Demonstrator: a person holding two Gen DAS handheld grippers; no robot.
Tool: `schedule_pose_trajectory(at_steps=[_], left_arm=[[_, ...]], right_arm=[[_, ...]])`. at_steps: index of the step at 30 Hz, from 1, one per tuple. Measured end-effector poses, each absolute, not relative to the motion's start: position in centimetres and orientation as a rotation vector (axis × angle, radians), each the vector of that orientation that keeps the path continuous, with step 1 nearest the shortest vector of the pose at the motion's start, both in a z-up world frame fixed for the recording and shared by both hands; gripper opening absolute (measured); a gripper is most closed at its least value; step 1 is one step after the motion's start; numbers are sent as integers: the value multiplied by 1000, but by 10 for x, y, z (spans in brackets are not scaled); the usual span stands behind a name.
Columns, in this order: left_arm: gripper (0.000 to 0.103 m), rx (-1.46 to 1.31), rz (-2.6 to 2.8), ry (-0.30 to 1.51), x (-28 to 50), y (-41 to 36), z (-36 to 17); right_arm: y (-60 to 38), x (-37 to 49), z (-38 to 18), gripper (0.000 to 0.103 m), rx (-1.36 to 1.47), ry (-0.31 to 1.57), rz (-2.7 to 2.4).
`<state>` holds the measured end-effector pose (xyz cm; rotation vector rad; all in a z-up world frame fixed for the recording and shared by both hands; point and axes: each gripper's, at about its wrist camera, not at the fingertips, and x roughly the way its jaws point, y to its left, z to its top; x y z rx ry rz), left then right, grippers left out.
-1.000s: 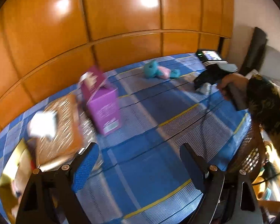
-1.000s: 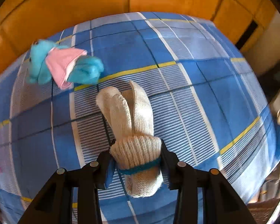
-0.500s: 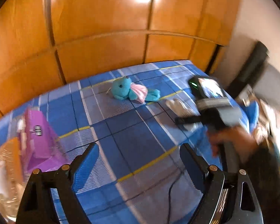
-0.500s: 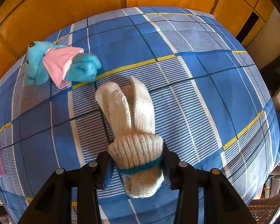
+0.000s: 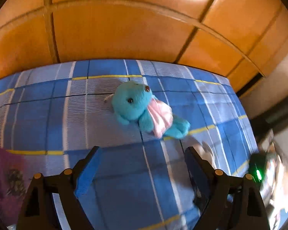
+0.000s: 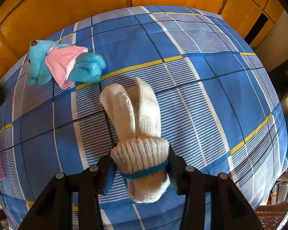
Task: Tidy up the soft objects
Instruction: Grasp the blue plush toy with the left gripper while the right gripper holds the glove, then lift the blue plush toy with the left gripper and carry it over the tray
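- Since one second ago your left gripper (image 5: 142, 153) has swung to the right: the purple box (image 5: 3, 174), which was in the middle of its view, is now only a blurred piece at the left edge, and the blue plush toy (image 5: 142, 107) has come to the centre.
- Your right gripper (image 6: 140, 160) has stayed almost in the same place, with the same grip on the glove.
- The fingers (image 5: 88, 168) of your left gripper are spread wide and hold nothing; they hover above the bed cover (image 5: 48, 118), with the plush toy just ahead of them.
- The fingers (image 6: 107, 170) of your right gripper pinch the cream knitted glove (image 6: 138, 134) at its ribbed cuff, near the teal band. The glove's finger part lies forward on the checked cover.
- The plush toy wears a pink cloth (image 6: 64, 65) and lies on its side. In the right wrist view it is near the tip of the glove, up and to the left, but not touching it.
- In the left wrist view a pale part of the glove (image 5: 205, 151) shows just beside the right finger, blurred.
- Orange wooden panels (image 5: 124, 28) stand behind the bed.
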<state>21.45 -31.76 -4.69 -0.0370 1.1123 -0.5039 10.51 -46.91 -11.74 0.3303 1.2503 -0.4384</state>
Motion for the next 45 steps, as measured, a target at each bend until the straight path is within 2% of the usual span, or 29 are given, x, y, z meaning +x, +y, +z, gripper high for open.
schedule_pose_trajectory(at_steps=[4,11,19,20,23,26,32,45], left_arm=[[88,-94,-463,1155,240,-333,-64],[95,-177,-377,1138,277,-355,-81],[99,-107,-315,1131,301,-377,-108],[97,-75,-315,1117,300,-380,-107],[74,-19,-325,1085,293,-378,-105],[63,16,-393,1076,285,-368,-103],[60,28,-458,1096,249,-325,-98],[61,319,-617,970,104,-260,-97]], right_arm=[[-467,106,-118,46,317,1251,-440],[-460,108,-118,47,285,1251,-436],[-453,109,-118,48,233,1248,-441],[-452,110,-117,48,226,1247,-440],[-446,110,-115,48,215,1245,-436],[-444,110,-115,48,210,1246,-433],[-446,109,-113,48,212,1246,-417],[-456,108,-116,49,201,1223,-410]])
